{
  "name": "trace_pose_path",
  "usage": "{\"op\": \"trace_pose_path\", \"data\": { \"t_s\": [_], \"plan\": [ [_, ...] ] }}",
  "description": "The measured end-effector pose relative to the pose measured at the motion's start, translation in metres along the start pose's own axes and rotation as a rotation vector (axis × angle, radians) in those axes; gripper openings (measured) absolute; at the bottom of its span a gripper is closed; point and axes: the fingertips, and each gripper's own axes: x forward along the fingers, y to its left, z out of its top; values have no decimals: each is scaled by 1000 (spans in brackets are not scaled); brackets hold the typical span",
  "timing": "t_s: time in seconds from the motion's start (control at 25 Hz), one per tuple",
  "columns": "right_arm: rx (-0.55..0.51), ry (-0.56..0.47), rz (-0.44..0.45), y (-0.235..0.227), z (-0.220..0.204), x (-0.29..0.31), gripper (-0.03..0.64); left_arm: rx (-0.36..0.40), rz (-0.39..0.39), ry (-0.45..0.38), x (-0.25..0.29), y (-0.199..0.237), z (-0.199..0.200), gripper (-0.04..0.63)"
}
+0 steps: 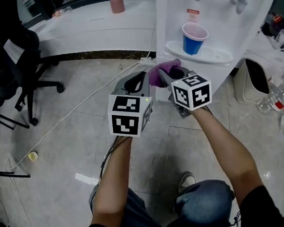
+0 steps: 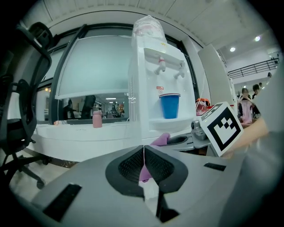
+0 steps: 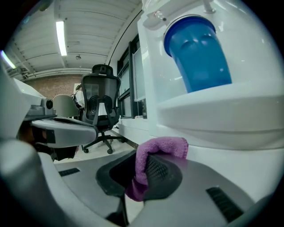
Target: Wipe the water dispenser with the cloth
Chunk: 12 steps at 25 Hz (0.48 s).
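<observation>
Below the drip tray of the white water dispenser, where a blue cup stands under the taps, both grippers come together just in front of the cabinet. The right gripper has its fingers closed on the purple cloth, which is folded over one finger and bulges out toward the dispenser's front, close to it or just touching. The left gripper has its fingers pressed together, and purple shows in the gap right behind their tips, so it seems to pinch a corner of the same cloth. The cloth looks soft, light and limp, a fluffy towelling that will bunch and sag where nothing backs it. It is best held deep in a fold, with a padded wad left ahead of the fingers to press flat on the smooth plastic. The cup looks light and would tip at a nudge.
</observation>
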Motion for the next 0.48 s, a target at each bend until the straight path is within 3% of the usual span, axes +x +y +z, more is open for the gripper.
{"op": "trace_pose_path", "data": {
  "t_s": [0.48],
  "plan": [
    [48, -29, -130, -47, -14, -44, 40, 0, -71, -12, 12, -22, 1, 29]
  ]
}}
